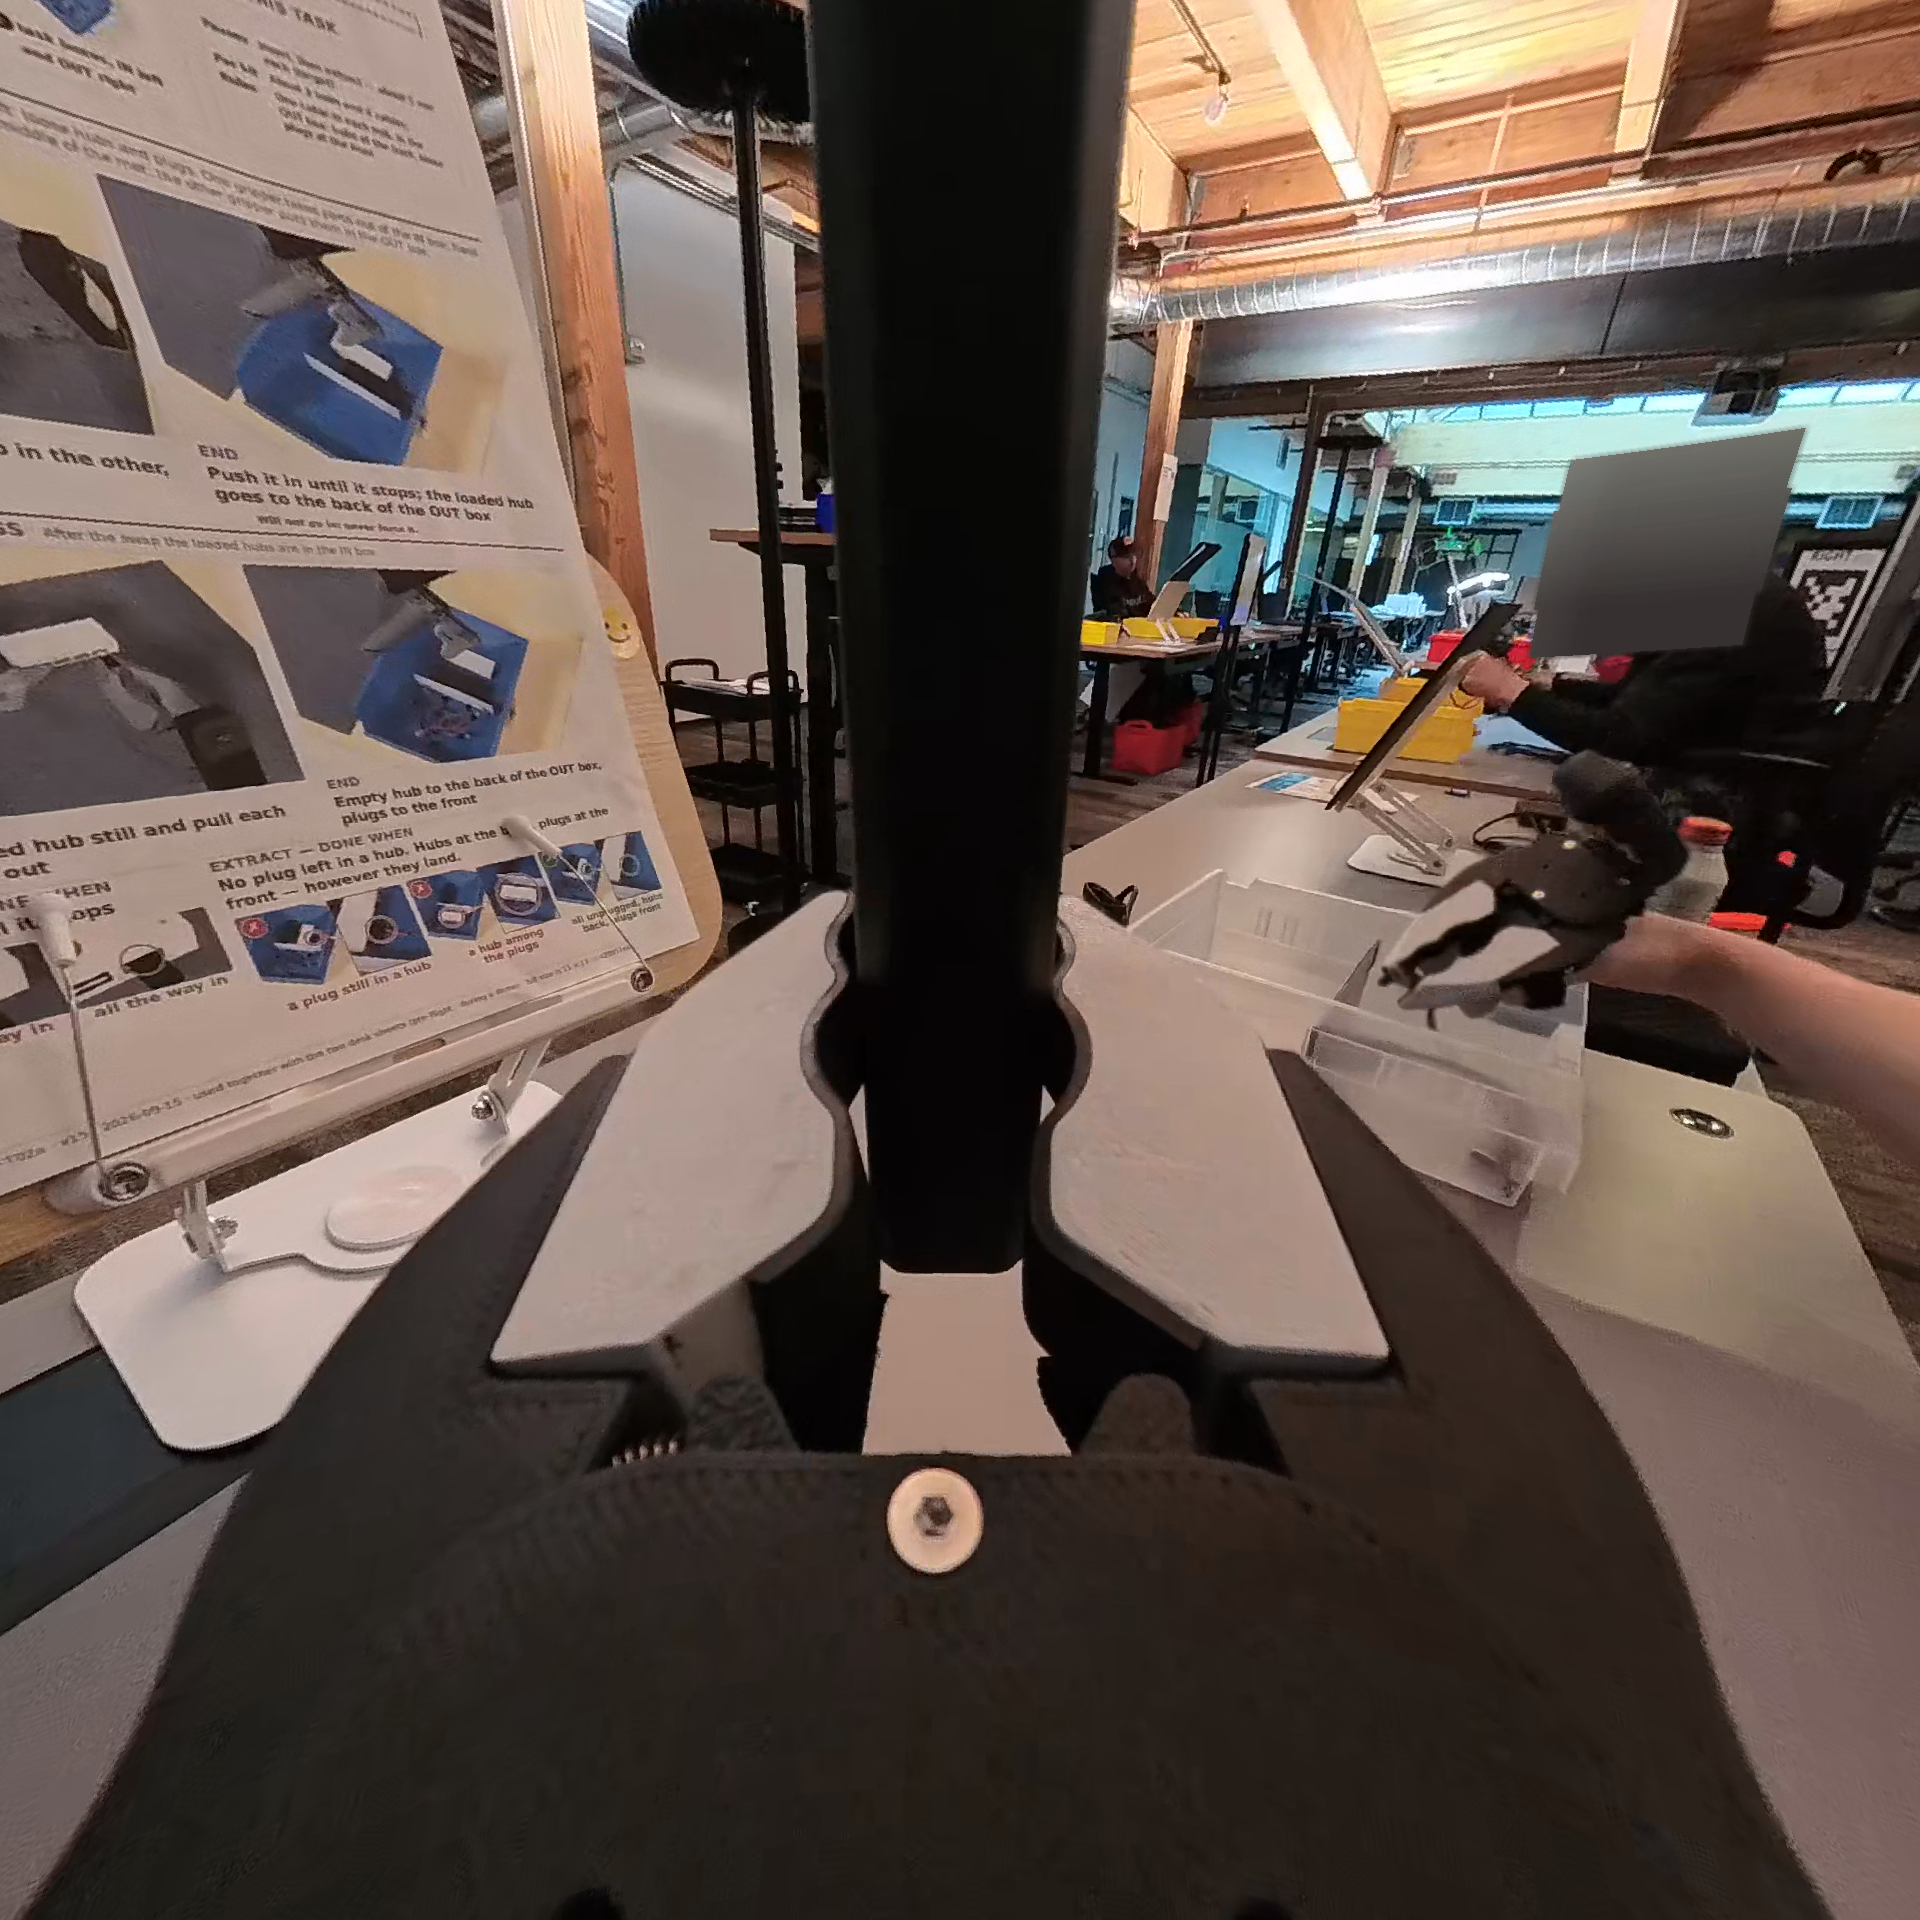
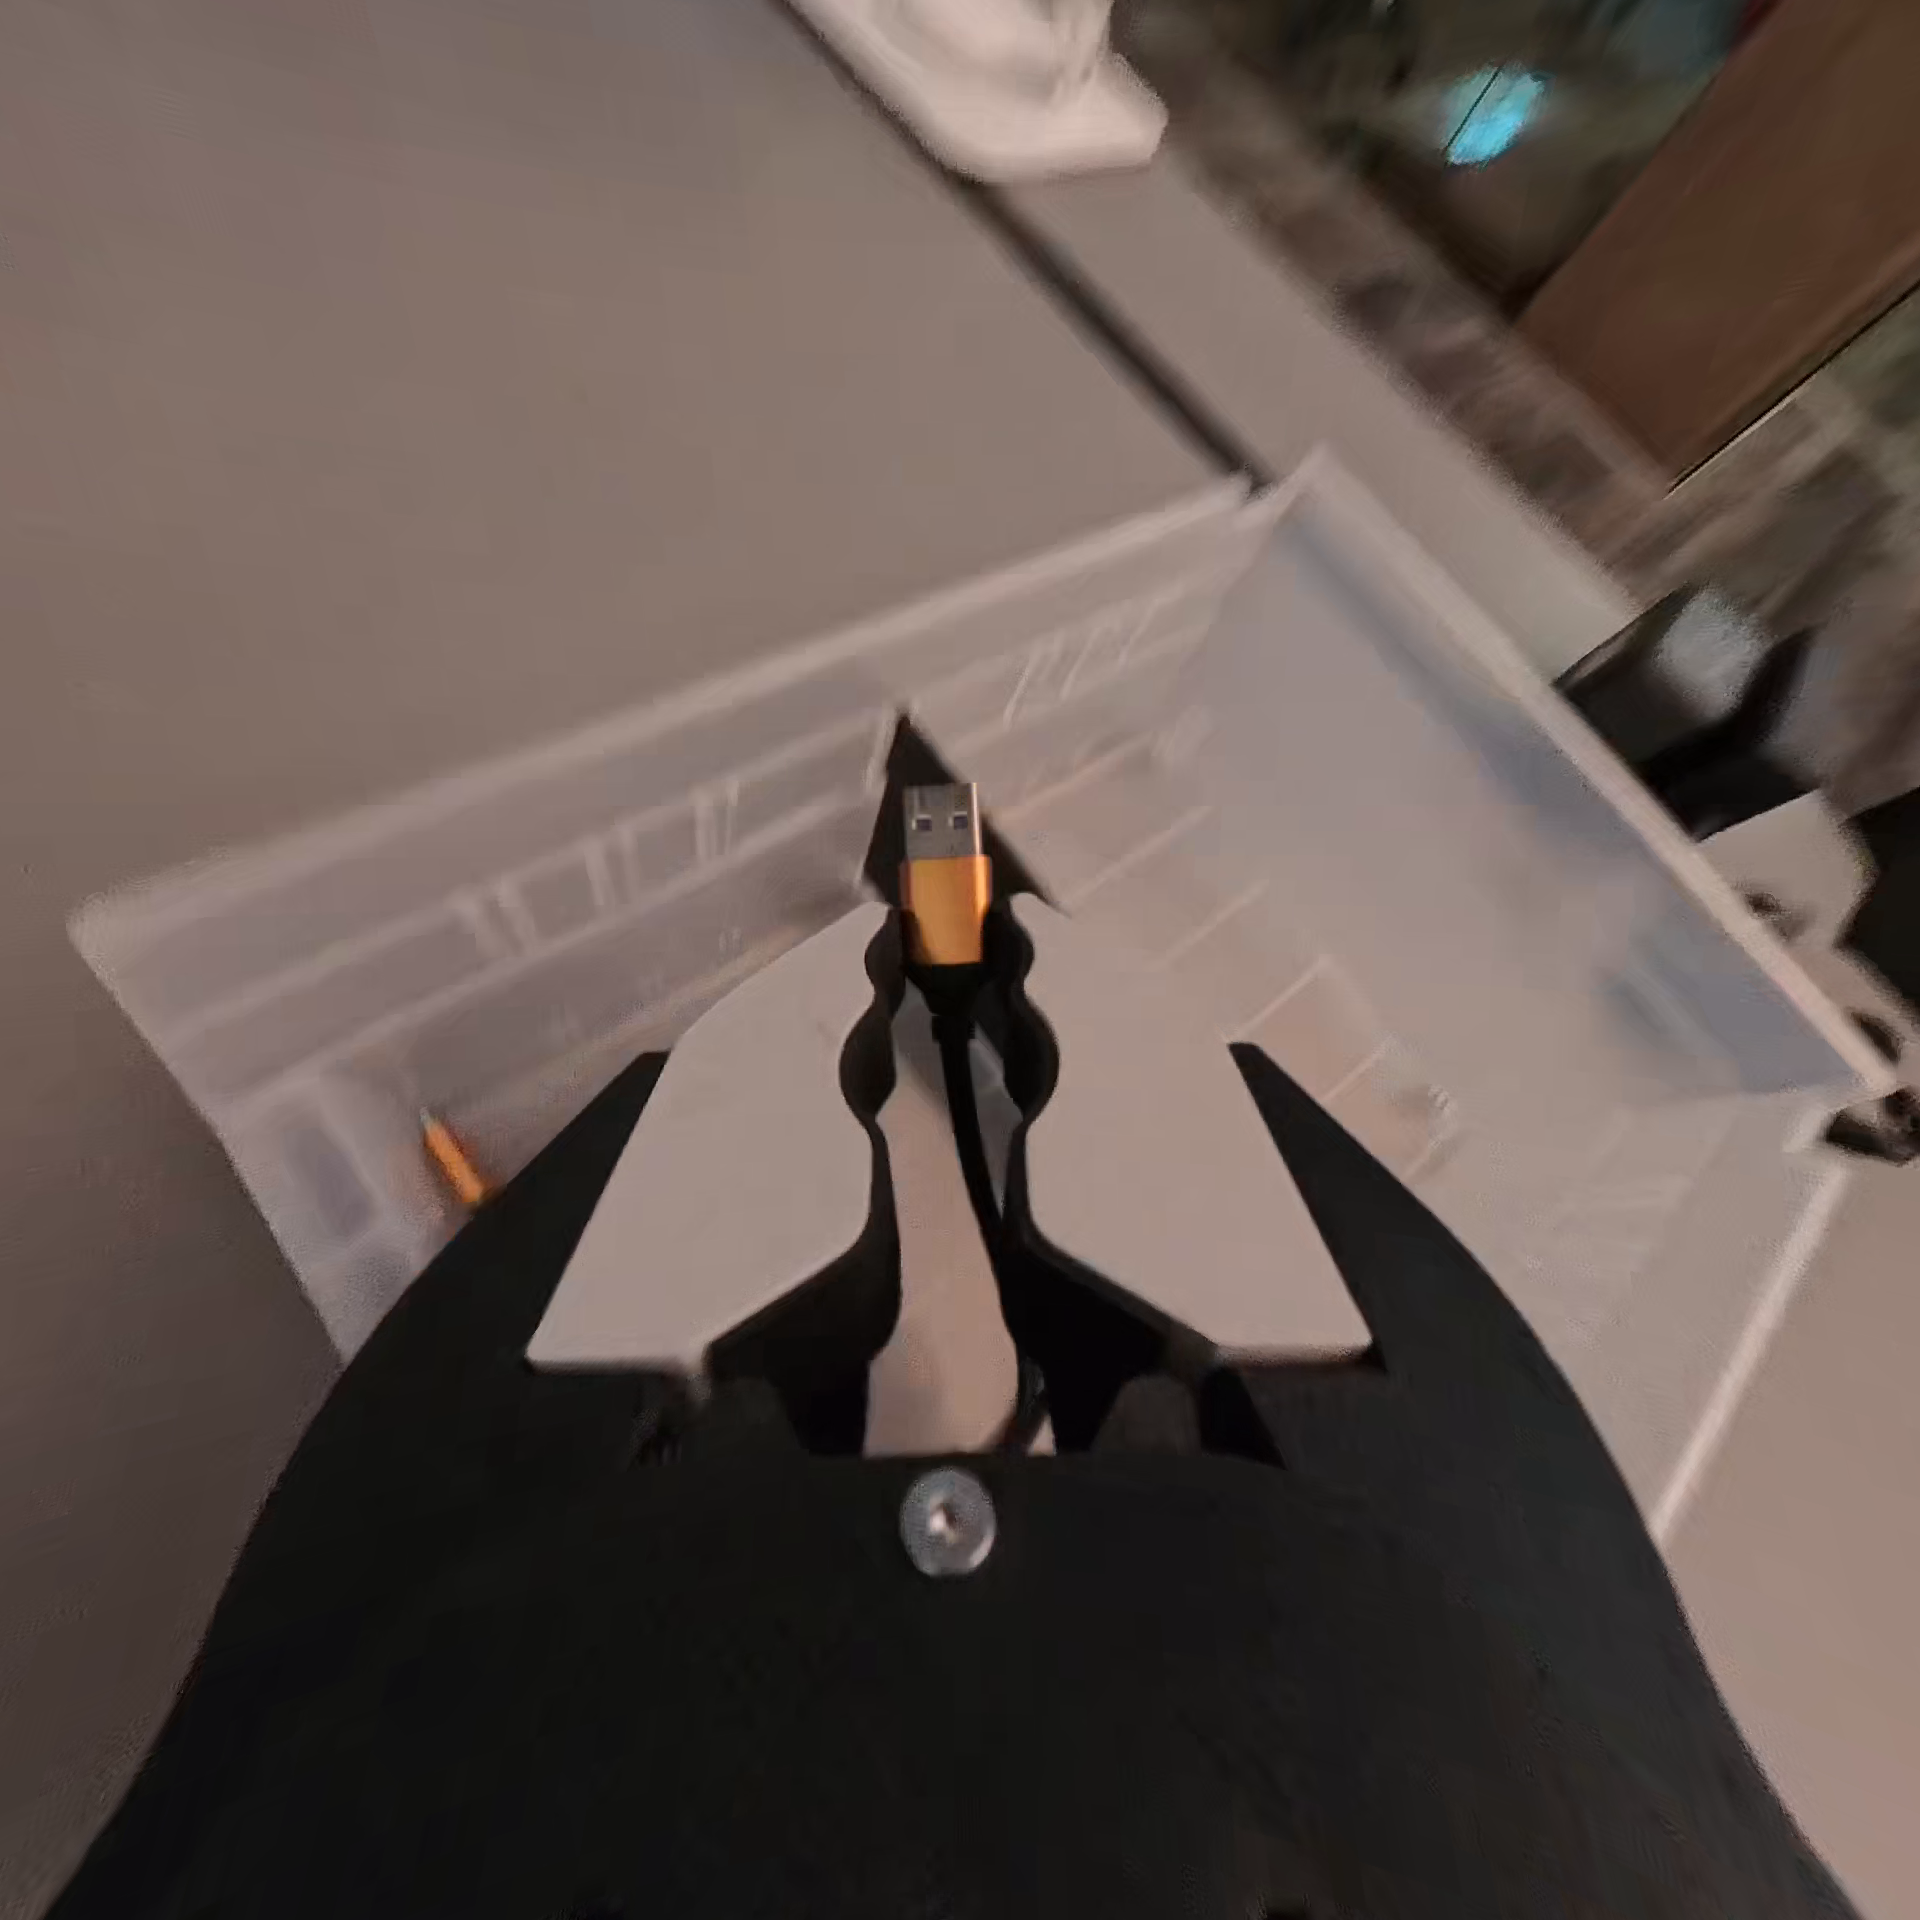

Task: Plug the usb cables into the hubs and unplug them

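in right claw (image 2: 943, 914), plug (image 2: 941, 878) pointing forward

An open-plan workshop or lab in a loft: timber ceiling beams (image 1: 1340, 114), a bare metal duct (image 1: 1455, 275), long worktables (image 1: 1226, 862) with yellow bins (image 1: 1392, 722), a rolling cart (image 1: 732, 727), and an instruction sheet (image 1: 301, 499) propped on a stand.

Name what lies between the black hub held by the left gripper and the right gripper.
The left wrist view shows the end of a clear bin between the black hub and the right gripper, which hangs over that bin.
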Motion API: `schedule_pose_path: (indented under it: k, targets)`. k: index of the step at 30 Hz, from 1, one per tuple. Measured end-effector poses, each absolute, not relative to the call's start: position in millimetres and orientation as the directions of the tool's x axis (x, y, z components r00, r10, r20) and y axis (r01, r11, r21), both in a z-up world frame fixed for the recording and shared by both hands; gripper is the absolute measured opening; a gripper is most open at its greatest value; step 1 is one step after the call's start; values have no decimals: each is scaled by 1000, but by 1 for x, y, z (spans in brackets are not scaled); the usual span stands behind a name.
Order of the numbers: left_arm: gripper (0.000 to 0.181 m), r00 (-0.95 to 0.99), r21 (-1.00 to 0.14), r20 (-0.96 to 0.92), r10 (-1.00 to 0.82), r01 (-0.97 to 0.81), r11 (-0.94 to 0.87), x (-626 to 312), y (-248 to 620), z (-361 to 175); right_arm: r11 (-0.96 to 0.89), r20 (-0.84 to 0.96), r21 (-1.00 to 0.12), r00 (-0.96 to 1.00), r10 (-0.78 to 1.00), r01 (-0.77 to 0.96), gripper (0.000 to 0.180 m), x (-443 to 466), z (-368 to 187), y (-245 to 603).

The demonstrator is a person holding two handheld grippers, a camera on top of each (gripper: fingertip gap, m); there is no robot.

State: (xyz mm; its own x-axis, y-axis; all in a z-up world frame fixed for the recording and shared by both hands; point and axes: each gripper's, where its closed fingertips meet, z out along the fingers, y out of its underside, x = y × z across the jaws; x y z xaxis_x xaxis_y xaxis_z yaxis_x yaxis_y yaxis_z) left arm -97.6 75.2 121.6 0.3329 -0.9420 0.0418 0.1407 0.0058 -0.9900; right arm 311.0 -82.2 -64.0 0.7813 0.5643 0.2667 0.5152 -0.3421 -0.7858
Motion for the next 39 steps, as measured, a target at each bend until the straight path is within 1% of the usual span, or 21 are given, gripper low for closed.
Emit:
schedule_pose_path:
  k: [1,3,5,7,10,13,15,18,20,22,24,25,26,27,29,30,33,35,37,38,39]
  targets:
    - [29,331,-990,42,-943,138,4,-96,75,121,-395,252,-739,768,589,545,17,315,-78,-86]
    - [29,319,-991,49,-947,132,-7,-94,74,119,-478,255,-646,759,599,595,31,325,-95,-87]
    - [29,306,-992,56,-951,126,-18,-90,73,116,-494,261,-594,733,628,635,34,322,-94,-86]
    - [29,295,-993,55,-954,116,-22,-85,71,114,-445,302,-631,729,615,636,39,312,-66,-76]
    - [29,239,-993,62,-969,110,-36,-73,61,111,-215,390,-807,770,505,550,39,272,24,-52]
    - [29,116,-991,86,-989,111,-73,-53,41,107,99,332,-941,819,467,325,47,190,115,-42]
    - [29,27,-989,105,-994,106,-101,-40,25,104,207,255,-965,769,586,162,55,124,146,-44]
    - [29,-73,-988,123,-990,82,-129,-23,4,99,176,172,-983,654,736,60,62,39,151,-36]
    - [29,-121,-991,110,-987,58,-118,-15,-8,95,114,134,-991,623,771,72,72,3,142,-19]
    - [29,-161,-994,100,-982,35,-107,-9,-19,92,51,56,-998,575,816,25,81,-22,139,-7]
    - [29,-235,-994,104,-967,11,-109,-5,-31,88,-46,-70,-997,459,885,-63,75,-41,142,-8]
    - [29,-289,-993,114,-950,7,-122,-4,-38,87,-95,-113,-993,421,900,-64,42,-43,139,-7]
    - [29,-330,-989,132,-935,15,-145,-5,-42,89,-145,-157,-988,340,927,-61,28,-46,139,-14]
    - [32,-347,-985,152,-926,30,-173,-7,-41,92,-192,-203,-979,353,913,-67,28,-41,138,-11]
    - [54,-293,-977,177,-940,61,-203,-14,-25,97,-164,-155,-986,448,880,-20,28,-16,137,-3]
    - [56,-238,-981,164,-957,61,-183,-19,-14,97,-134,-93,-990,511,854,45,28,6,135,2]
    - [48,-103,-998,55,-993,29,-58,-40,10,96,-37,234,-931,672,702,362,28,111,126,23]
    - [45,-73,-999,17,-997,33,-20,-53,15,101,-29,426,-811,624,656,584,28,190,101,27]
    - [46,-65,-997,24,-998,70,-28,-64,18,109,-238,366,-742,677,638,626,29,262,55,31]
    - [45,-70,-995,36,-997,87,-42,-69,20,113,-364,324,-664,690,647,653,28,291,25,27]
    - [45,-72,-993,49,-996,100,-56,-74,21,116,-451,315,-548,673,669,705,28,317,-3,18]
